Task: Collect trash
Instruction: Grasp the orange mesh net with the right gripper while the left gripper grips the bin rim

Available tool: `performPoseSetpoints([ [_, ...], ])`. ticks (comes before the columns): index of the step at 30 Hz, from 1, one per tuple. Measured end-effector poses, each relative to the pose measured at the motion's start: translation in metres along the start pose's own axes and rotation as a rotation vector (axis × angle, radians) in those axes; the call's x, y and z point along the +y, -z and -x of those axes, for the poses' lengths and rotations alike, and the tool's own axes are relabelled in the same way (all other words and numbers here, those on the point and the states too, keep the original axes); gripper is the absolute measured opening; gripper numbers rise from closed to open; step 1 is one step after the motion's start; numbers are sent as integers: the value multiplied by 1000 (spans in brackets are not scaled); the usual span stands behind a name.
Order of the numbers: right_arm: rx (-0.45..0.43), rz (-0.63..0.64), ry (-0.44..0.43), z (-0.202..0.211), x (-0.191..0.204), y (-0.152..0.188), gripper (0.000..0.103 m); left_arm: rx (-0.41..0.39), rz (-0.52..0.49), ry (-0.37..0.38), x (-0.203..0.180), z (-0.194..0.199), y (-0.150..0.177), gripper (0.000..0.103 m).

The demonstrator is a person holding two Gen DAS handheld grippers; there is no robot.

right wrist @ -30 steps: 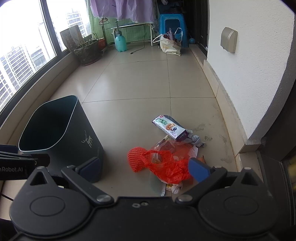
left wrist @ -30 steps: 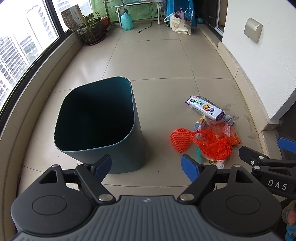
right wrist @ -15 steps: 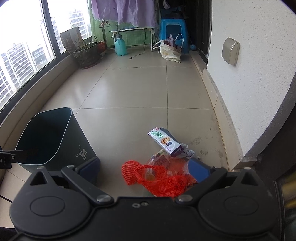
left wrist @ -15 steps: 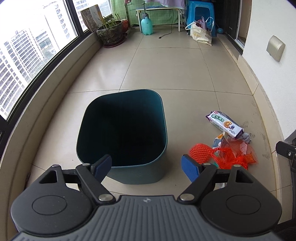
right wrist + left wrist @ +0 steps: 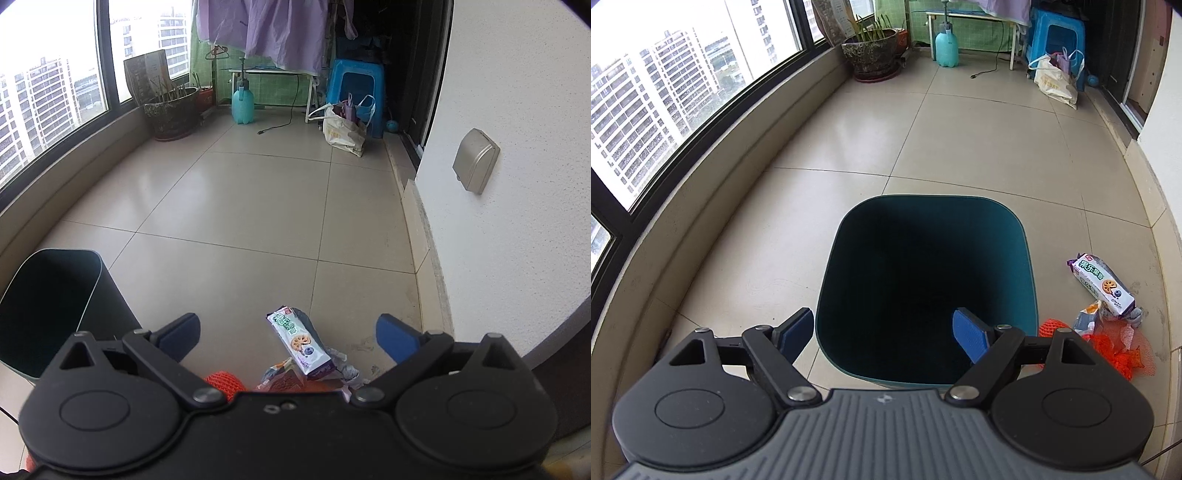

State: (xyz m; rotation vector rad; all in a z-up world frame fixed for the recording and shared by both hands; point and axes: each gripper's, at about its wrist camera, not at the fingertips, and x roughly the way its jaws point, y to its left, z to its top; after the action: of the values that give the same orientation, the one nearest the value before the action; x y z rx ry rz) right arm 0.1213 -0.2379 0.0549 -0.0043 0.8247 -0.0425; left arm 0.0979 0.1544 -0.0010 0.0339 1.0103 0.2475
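Trash is seen heaped on the tiled floor (image 5: 258,206) by the white wall. The right gripper (image 5: 288,332) is held wide open and empty above it, the biscuit wrapper (image 5: 301,343) framed between its fingers, orange netting (image 5: 223,382) just beneath. The left gripper (image 5: 884,330), likewise spread with nothing held, is poised over the dark bin (image 5: 1028,280).

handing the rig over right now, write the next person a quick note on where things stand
Left gripper: open, empty, aimed at the teal bin.
Right gripper: open, empty, above the trash pile.
Trash: biscuit wrapper, orange net bag and a crumpled packet, all on the floor to the right of the bin.
Done: nothing visibly collected; the bin's inside is dark, with no trash seen in it.
Left: pick up each piece and drop it in the bin.
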Motion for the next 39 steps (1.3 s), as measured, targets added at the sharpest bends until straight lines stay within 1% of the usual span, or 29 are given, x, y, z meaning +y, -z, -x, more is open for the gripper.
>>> performPoseSetpoints([
  [5,36,-6,-50,-38,-3,2,102,51,69,-42,29,-42,-12,82],
  [7,67,-15,-49,-56,-6,5,102,69,88,-46,35,-57,-15,83],
  [10,111,12,-45,-79,-9,9,102,101,101,-58,41,-80,-17,83],
  [13,171,74,-72,-101,-8,19,102,136,120,-59,44,-100,-14,82],
  [18,311,208,-136,-141,3,54,101,162,131,-63,42,-114,-6,82],
  [21,384,299,-175,-164,16,80,94,175,128,-69,35,-118,-4,82],
  [22,402,325,-188,-169,21,88,94,175,125,-73,35,-118,-1,76],
  [23,425,352,-201,-174,25,99,94,180,122,-76,32,-120,-2,74],
  [24,442,378,-210,-178,28,109,91,189,124,-79,28,-127,-9,70],
  [25,452,414,-215,-182,33,119,89,195,128,-82,27,-128,-9,67],
  [27,456,487,-216,-183,39,132,89,204,132,-86,24,-132,-11,61],
  [28,453,520,-213,-183,41,137,89,207,133,-86,22,-133,-11,60],
  [31,420,623,-199,-181,45,146,88,215,129,-87,23,-134,-9,55],
  [32,422,652,-197,-181,44,151,88,218,125,-86,21,-134,-9,53],
  [33,432,668,-190,-183,44,154,85,221,121,-86,18,-135,-9,48],
  [35,456,691,-187,-189,44,161,77,227,107,-82,9,-135,-10,44],
  [37,465,711,-173,-193,44,166,65,228,99,-77,6,-133,-9,41],
  [38,465,717,-168,-195,44,168,62,227,98,-74,3,-134,-7,41],
  [39,464,721,-158,-196,43,168,52,228,97,-72,1,-134,-8,40],
])
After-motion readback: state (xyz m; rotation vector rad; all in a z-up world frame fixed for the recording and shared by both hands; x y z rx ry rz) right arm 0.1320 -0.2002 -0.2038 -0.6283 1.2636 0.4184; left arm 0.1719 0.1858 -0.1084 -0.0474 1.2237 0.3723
